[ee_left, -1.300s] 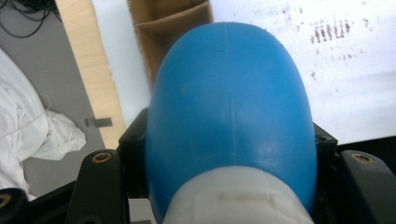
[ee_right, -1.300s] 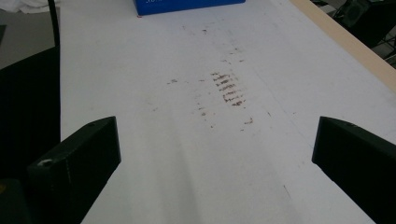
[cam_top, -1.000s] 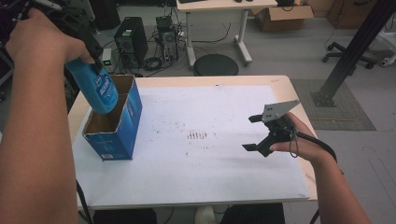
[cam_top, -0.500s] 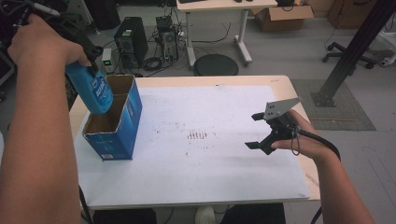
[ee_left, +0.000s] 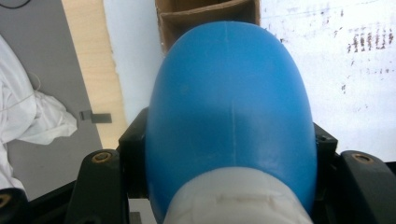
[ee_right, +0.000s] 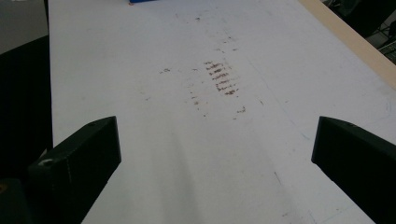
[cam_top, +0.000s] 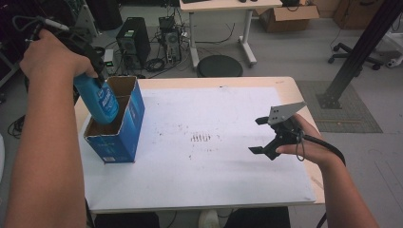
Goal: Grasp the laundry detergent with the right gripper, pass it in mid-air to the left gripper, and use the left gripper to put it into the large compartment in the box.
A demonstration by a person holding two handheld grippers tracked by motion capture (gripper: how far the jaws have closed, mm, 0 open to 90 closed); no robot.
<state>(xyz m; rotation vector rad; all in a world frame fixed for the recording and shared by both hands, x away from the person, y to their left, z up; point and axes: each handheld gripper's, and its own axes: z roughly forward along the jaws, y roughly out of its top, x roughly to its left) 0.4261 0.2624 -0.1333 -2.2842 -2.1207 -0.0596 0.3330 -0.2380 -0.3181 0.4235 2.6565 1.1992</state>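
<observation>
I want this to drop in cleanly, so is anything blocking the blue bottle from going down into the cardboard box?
Nothing visible does. The blue bottle, held by the left gripper, hangs tilted, its base at the open top of the cardboard box.

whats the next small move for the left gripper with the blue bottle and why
Probably lower it straight down a little more. The left gripper is shut on the blue bottle, whose base is just inside the near compartment of the box, not yet seated.

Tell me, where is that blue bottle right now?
In the high view the blue bottle is at the table's left, held by the left gripper, its lower end inside the near compartment of the open blue box.
</observation>
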